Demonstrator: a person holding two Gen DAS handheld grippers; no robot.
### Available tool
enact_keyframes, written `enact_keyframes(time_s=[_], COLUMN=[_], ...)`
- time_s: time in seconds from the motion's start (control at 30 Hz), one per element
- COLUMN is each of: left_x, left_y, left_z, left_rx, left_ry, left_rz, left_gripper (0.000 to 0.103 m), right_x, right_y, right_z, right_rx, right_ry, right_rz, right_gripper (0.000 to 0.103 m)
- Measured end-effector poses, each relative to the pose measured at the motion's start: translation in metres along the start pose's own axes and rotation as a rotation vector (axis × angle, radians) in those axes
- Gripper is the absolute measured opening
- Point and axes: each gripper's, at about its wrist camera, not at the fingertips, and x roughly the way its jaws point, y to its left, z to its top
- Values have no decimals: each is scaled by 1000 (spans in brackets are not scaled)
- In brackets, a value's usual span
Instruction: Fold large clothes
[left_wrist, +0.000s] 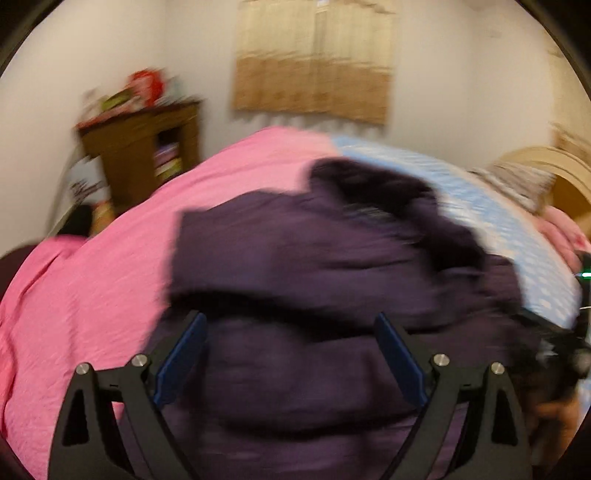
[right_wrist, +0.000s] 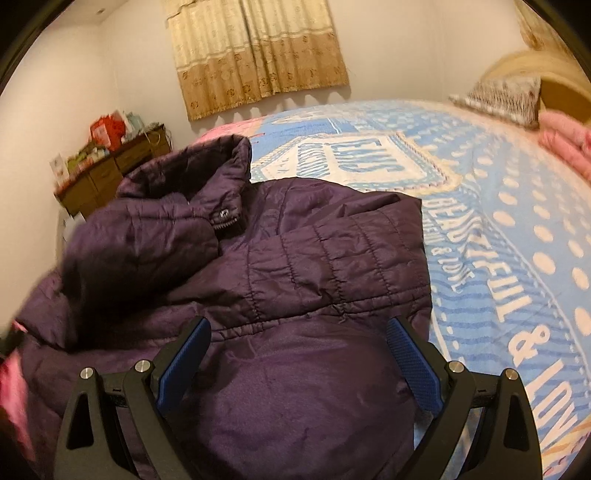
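A dark purple quilted jacket lies on the bed, its collar at the far end and a sleeve folded across the body. In the left wrist view the jacket is blurred and spreads over the pink and blue covers. My left gripper is open just above the jacket's near part, holding nothing. My right gripper is open above the jacket's near hem, holding nothing. The other gripper and a hand show at the right edge of the left wrist view.
A pink blanket covers the bed's left half, a blue printed blanket the right. A patterned pillow and folded pink bedding lie by the headboard. A wooden cabinet with clutter stands against the wall. A curtain hangs behind.
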Motion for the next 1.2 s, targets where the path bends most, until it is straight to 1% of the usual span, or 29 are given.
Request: enact_keyframes(time_s=[0.03,0.07,0.1,0.13,0.17,0.2,0.27,0.3,0.33,0.4,0.47,0.5,0.53,0.57,0.6,0.63,0.67,0.7,0.8,0.83,0.87,0.9,0.93,0.97,1.07,1.1,1.13,1.17,1.2], left_x=[8,15,24,34,42,46,43,42,41,40,40,40,40,42,42,42,42,43,43,43,42,42,42,42,43,43,42,41,38], left_y=[7,17,26,34,37,37,26,25,27,35,35,37,38,39,40,42,42,42,44,44,45,45,46,46,47,48,49,51,54], left_z=[-2,-5,-8,-13,-22,-27,-33,-35,-36,-37,-36,-37,-38,-39,-40,-39,-40,-40,-41,-42,-42,-42,-41,-41,-41,-40,-40,-40,-40], left_rx=[-30,-76,-120,-170,-202,-212,-157,-147,-163,-196,-198,-196,-197,-200,-204,-210,-212,-212,-220,-222,-222,-222,-223,-226,-230,-233,-238,-248,-266], left_ry=[7,22,47,83,106,108,52,40,35,37,37,37,37,37,36,34,33,33,30,29,30,30,32,34,36,39,43,46,48], left_rz=[26,60,64,43,26,27,70,78,69,37,31,34,34,29,23,16,14,15,17,17,17,17,15,12,3,1,-4,-13,-26], left_gripper=[93,96,96,97,98,99,101,102,102,103,103,103,103,103,103,103,103,103,103,103,103,103,103,103,103,103,103,103,103], right_x=[-7,-16,-24,-30,-34,-34,-30,-25,-19,6,37,49,61,65,65,59,48,38,7,4,10,17,18,14,4,1,0,-1,-2], right_y=[-1,2,7,17,33,49,91,109,130,171,194,198,197,188,176,161,139,120,51,31,11,-5,-15,-23,-24,-24,-25,-25,-25], right_z=[4,9,15,22,31,38,52,57,60,64,61,59,56,54,56,58,63,65,58,49,38,27,20,15,21,22,25,28,30], right_rx=[32,61,72,68,34,-10,-134,-194,-272,-450,-570,-602,-618,-602,-556,-482,-370,-281,-14,62,120,163,195,217,237,256,282,311,326], right_ry=[-5,-21,-38,-53,-59,-55,-48,-48,-45,-6,55,79,99,104,102,97,76,54,-21,-19,18,51,44,17,19,25,35,41,42], right_rz=[23,60,92,117,139,152,156,145,121,36,-55,-84,-104,-124,-140,-106,-47,-19,78,79,57,77,119,154,166,182,209,249,275], right_gripper=[96,96,96,96,96,96,96,96,96,96,96,96,74,48,31,31,31,30,30,30,30,29,30,30,41,53,70,79,90])
